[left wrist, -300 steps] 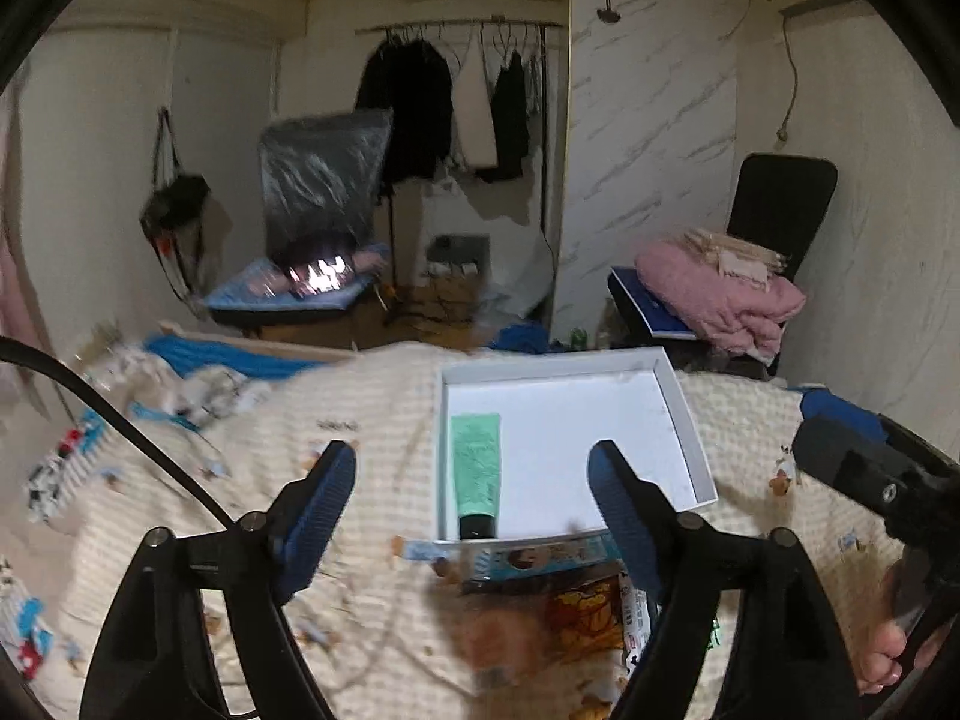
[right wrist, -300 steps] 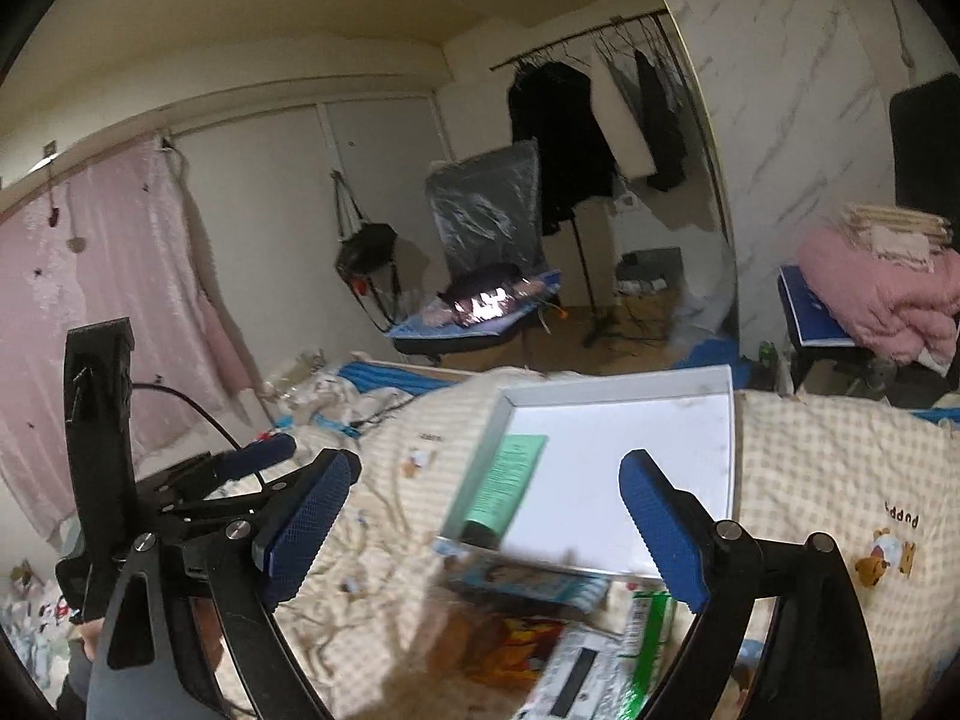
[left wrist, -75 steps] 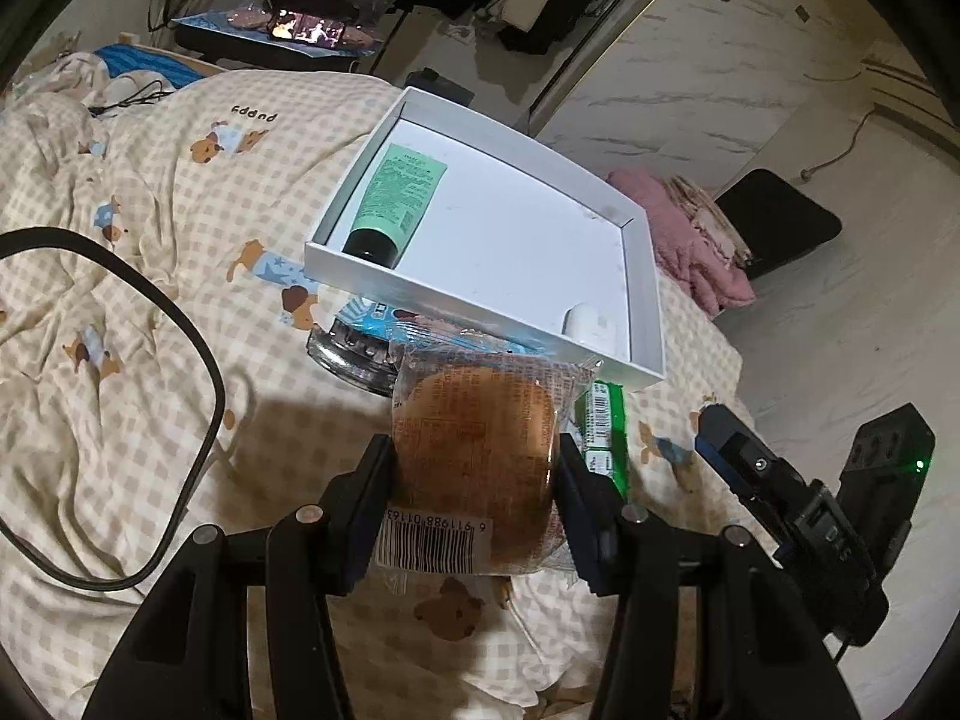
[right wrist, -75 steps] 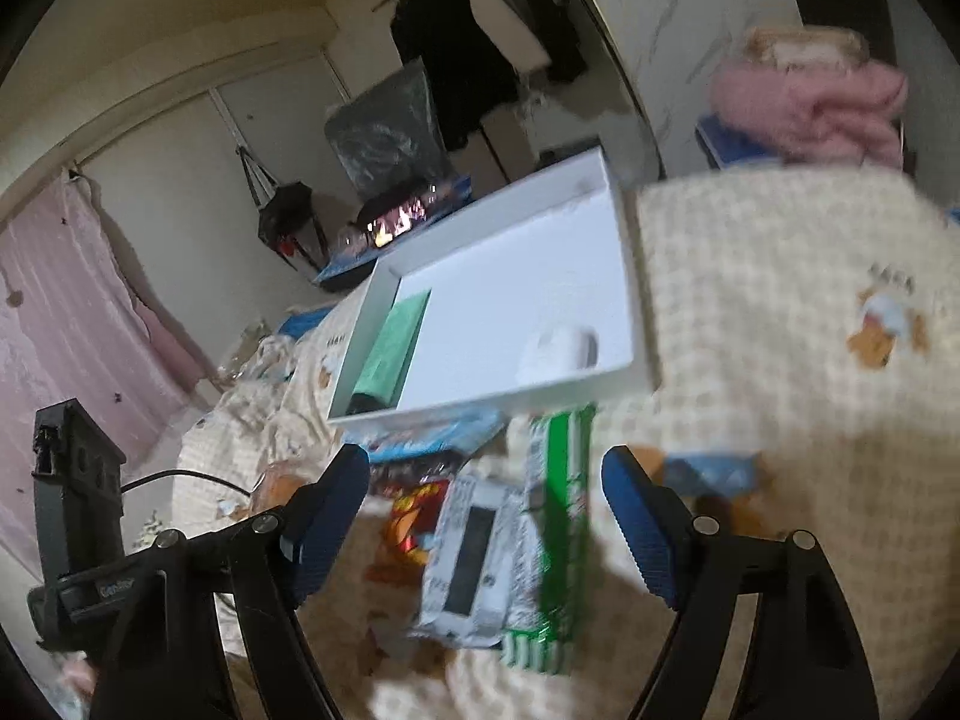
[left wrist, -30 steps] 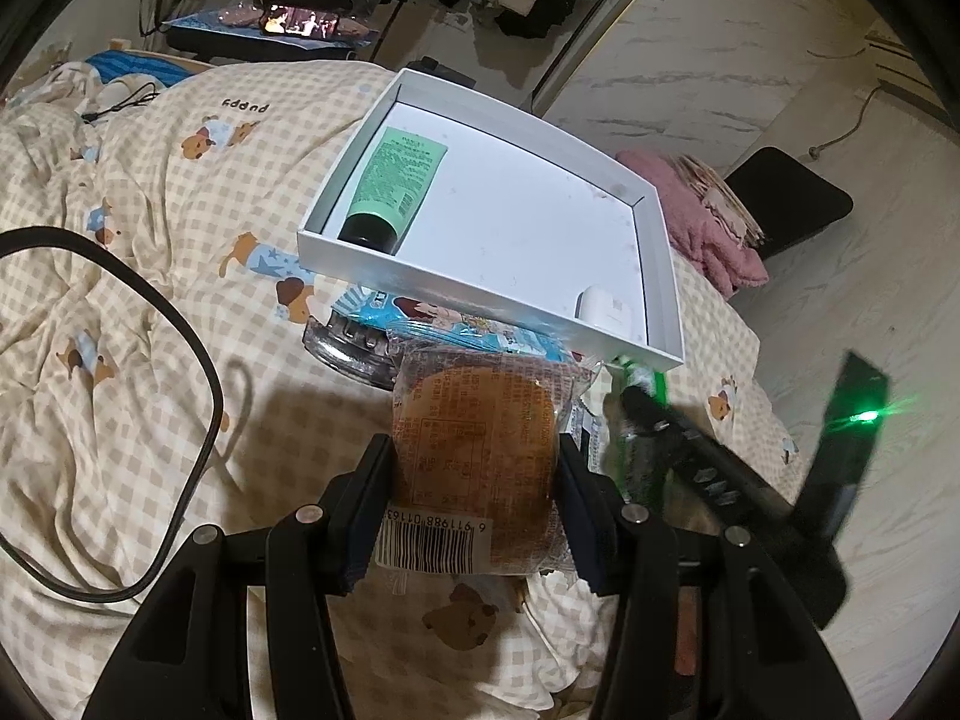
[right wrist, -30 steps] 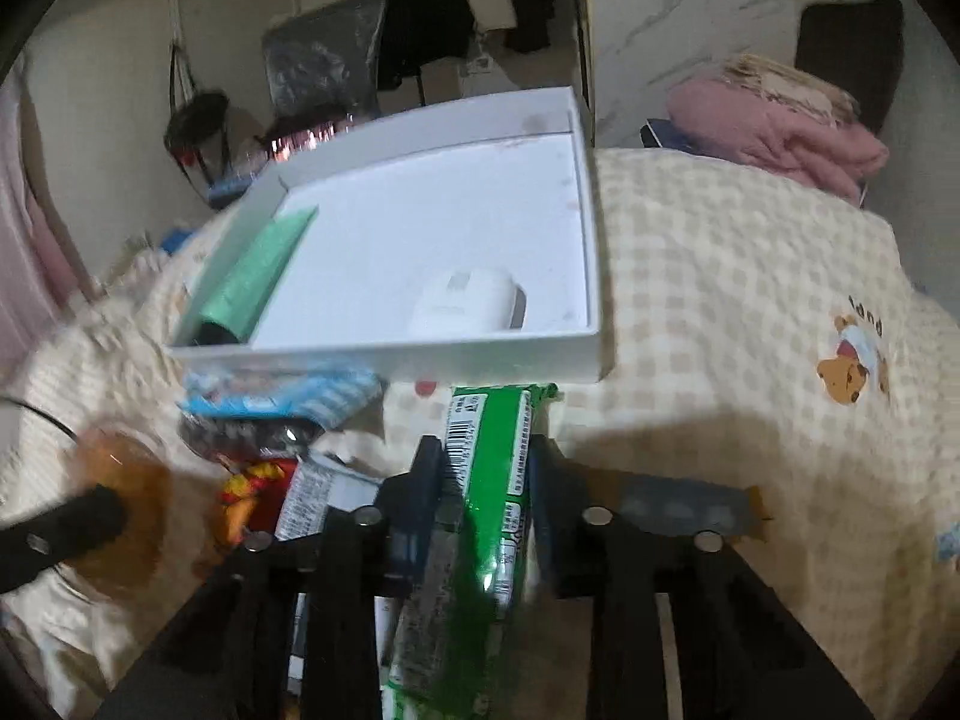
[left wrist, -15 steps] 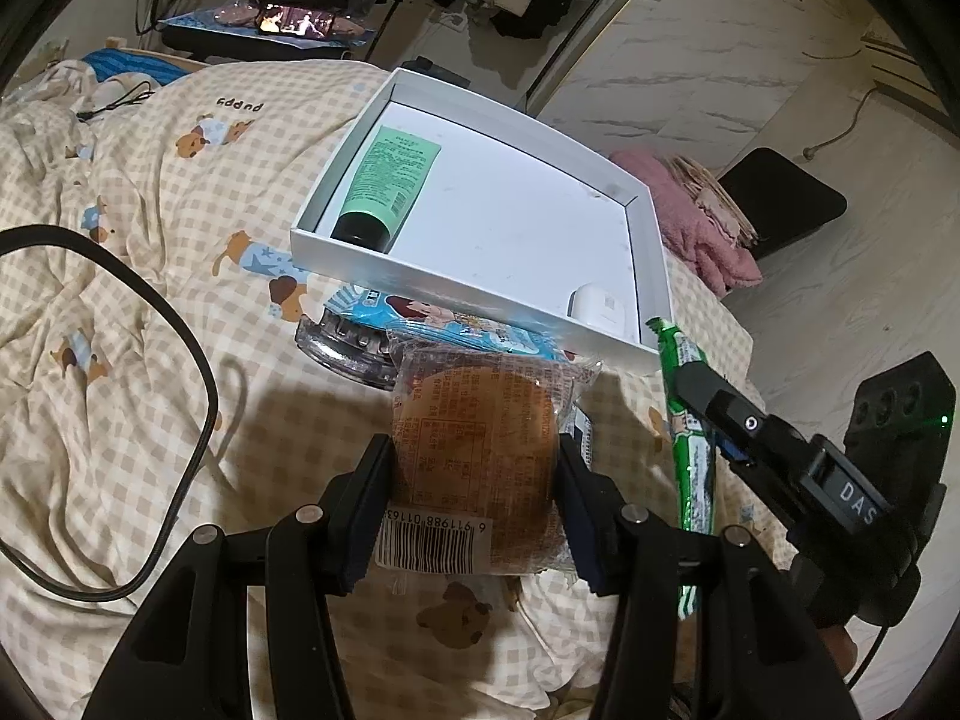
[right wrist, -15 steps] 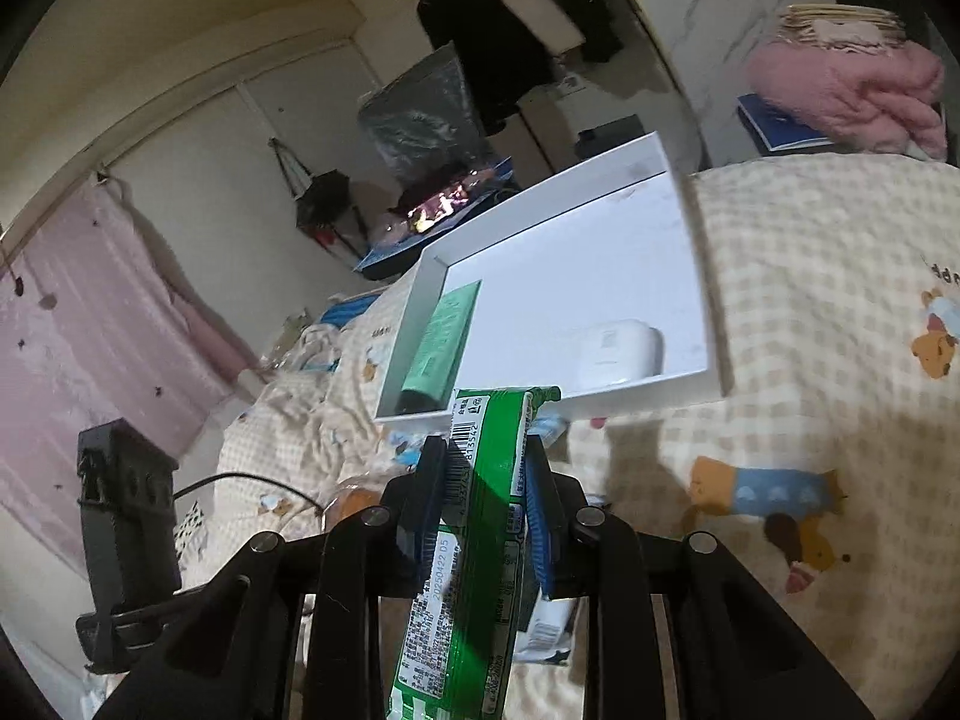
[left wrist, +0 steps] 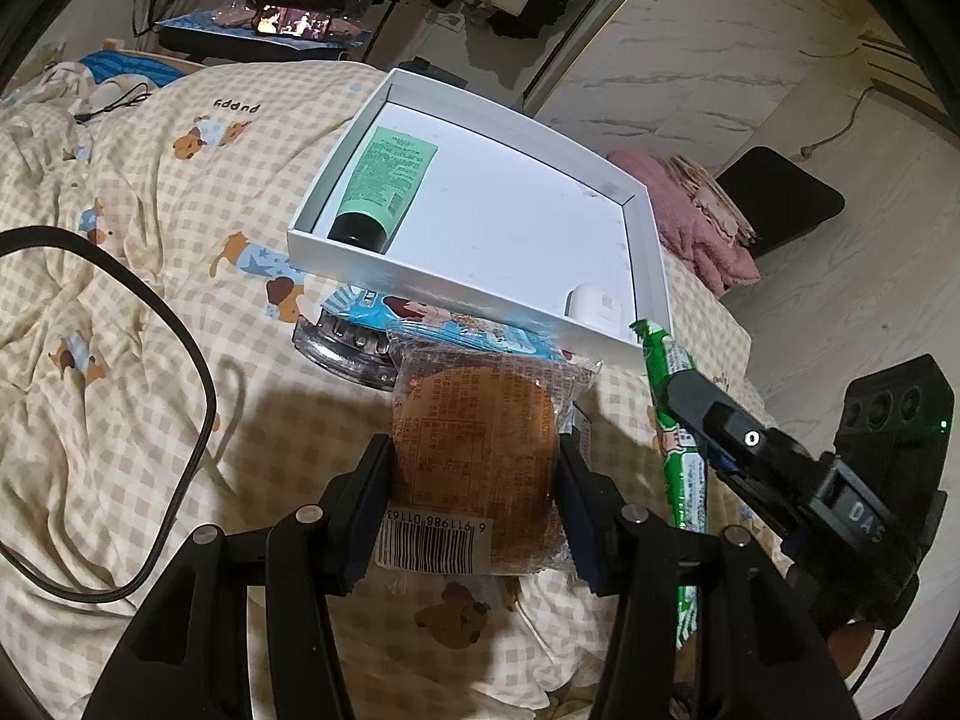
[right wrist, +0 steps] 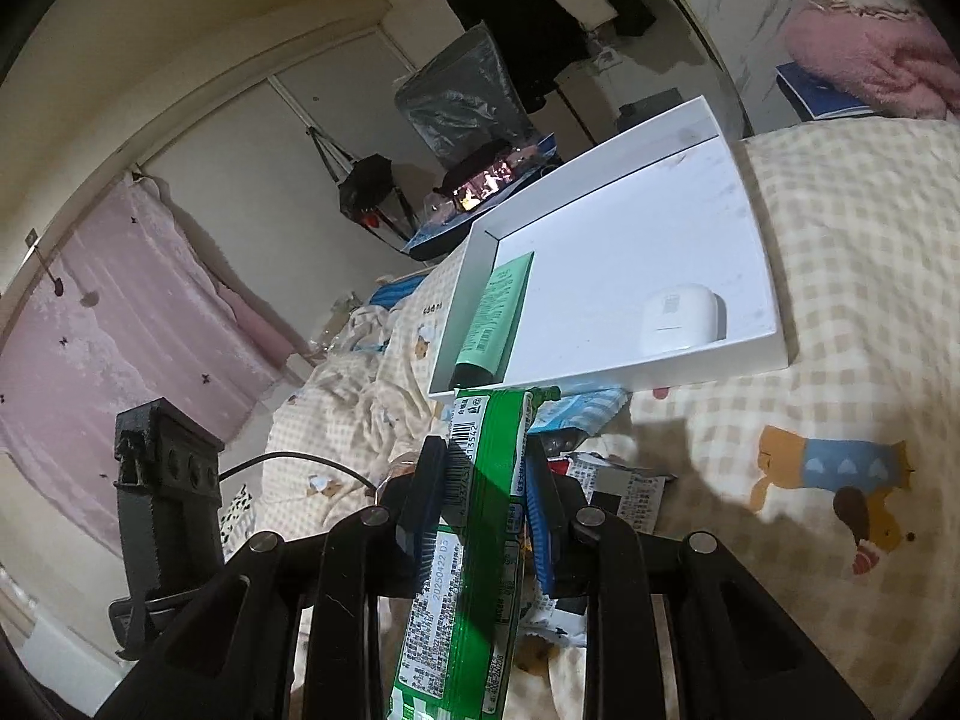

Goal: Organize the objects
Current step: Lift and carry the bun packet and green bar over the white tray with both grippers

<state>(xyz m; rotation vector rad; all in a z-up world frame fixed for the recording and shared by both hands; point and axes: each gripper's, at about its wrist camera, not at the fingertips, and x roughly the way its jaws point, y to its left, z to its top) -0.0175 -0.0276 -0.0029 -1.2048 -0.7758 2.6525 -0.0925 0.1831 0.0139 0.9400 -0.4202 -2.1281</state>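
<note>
1. While both my hands are busy, my left claw (left wrist: 474,480) is squeezed shut on a round bun in a clear wrapper (left wrist: 474,450), low in the middle of the left view.
2. My right claw (right wrist: 483,498) is pinched tight on a long green snack pack (right wrist: 474,534), low in the middle of the right view.
3. Both snacks are up off the bed (left wrist: 150,324), I think, and not in the white box (left wrist: 651,252) yet.
4. Two things already lie in the box: a green tube (left wrist: 384,192) along its left wall and a small white case (right wrist: 681,315) in its near right corner.
5. More packs are left on the bed just in front of the box, like a blue snack bag (left wrist: 432,318). So I think the job is partly done.
6. The long green pack points away from me, toward the box's near wall. Its far tip looks close to that wall.
7. The bun's barcode end points back at me.
</note>
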